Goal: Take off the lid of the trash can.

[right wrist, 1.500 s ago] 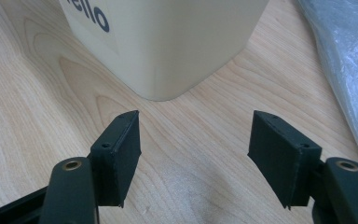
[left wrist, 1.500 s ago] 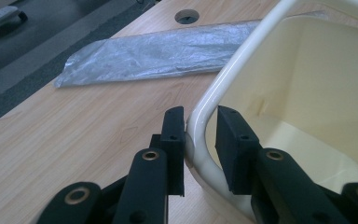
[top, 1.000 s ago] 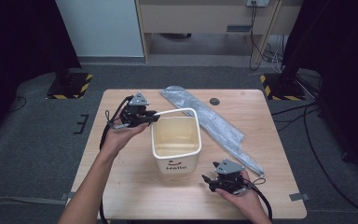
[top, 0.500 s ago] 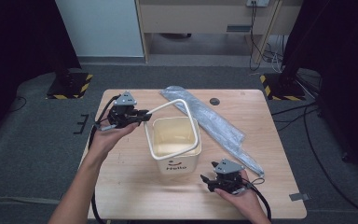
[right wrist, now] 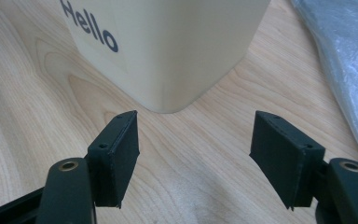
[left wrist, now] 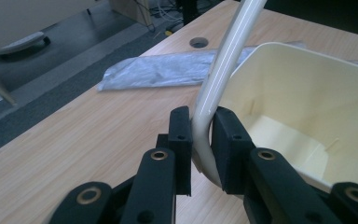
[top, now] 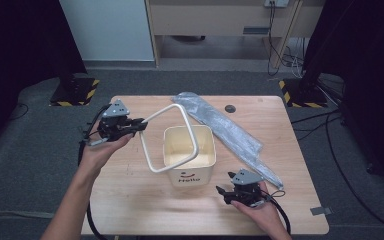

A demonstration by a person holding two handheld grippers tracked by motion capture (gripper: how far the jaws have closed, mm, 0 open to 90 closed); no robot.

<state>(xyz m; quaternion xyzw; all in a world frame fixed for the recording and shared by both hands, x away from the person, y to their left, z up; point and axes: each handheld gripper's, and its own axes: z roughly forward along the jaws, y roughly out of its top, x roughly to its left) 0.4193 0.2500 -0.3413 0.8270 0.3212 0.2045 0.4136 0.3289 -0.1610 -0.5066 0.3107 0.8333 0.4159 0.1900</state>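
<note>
A cream bin (top: 190, 160) marked "Hello" stands open at the table's middle. Its white loop frame (top: 161, 112) is tilted up off the rim, the left end raised and the right side still over the bin's mouth. My left gripper (top: 141, 125) is shut on the loop's left corner; in the left gripper view the pads (left wrist: 181, 140) squeeze the white tube (left wrist: 223, 60) with the bin (left wrist: 298, 93) behind. My right gripper (top: 221, 192) rests open on the table by the bin's front right corner, its jaws (right wrist: 193, 149) empty and facing the bin's corner (right wrist: 168, 42).
A folded grey plastic bag (top: 225, 127) lies slantwise from the table's back centre to its right side, close behind the right gripper. A round cable hole (top: 230, 108) sits near the back edge. Bare wood (top: 130, 200) shows at the front left.
My left gripper has moved left and a little up with the white loop, swinging it off the bin's rim. The right gripper has stayed put.
</note>
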